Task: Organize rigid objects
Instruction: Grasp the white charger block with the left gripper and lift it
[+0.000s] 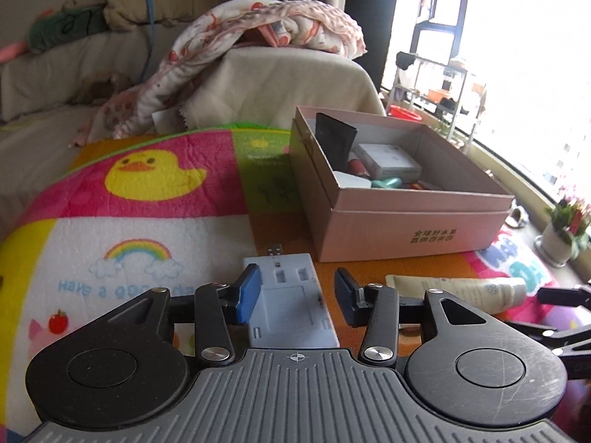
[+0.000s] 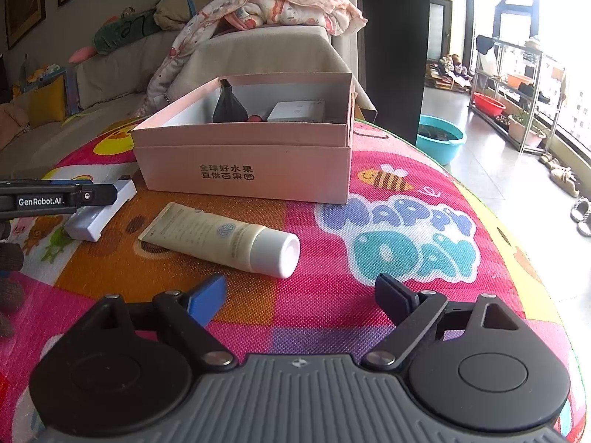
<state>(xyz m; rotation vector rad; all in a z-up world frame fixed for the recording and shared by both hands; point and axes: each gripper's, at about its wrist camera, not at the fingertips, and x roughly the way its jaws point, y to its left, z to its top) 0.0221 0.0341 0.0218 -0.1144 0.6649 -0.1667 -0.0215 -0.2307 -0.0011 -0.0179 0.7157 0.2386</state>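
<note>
Plainly legible on the side of the left gripper (image 2: 88, 195) in the right wrist view is "GenRobot.AI" in white on black. The pink cardboard box (image 2: 258, 170) carries 2 lines of dark Chinese characters on its long side, and the play mat (image 2: 369, 295) under everything reads "HAPPY DAY" in puffy blue and teal letters beside a cartoon bee; in the left wrist view the mat also shows a yellow duck, a rainbow and the words "Have a good" (the rest is hidden behind the fingers).

The left gripper's (image 1: 293, 295) fingers stand partly open around a pale grey-blue plug adapter (image 1: 291, 295) that lies flat on the mat just in front of the box; the blue pad (image 1: 248, 295) is close against its left edge, while the other pad stands clear of it, so nothing is gripped. The right gripper (image 2: 299, 299) hangs with its fingers spread wide and empty above the mat. A cream tube (image 2: 221, 238) with a white cap lies on its side between that gripper and the box, near the adapter.

Inside the box sit a black item (image 2: 226, 105), a white carton (image 2: 295, 110) and some smaller red and teal things.

Behind is a sofa (image 2: 258, 51) draped in a beige cover with a pink patterned blanket (image 2: 280, 7); to the right, tiled floor, a teal basin (image 2: 439, 140) and bright windows.
</note>
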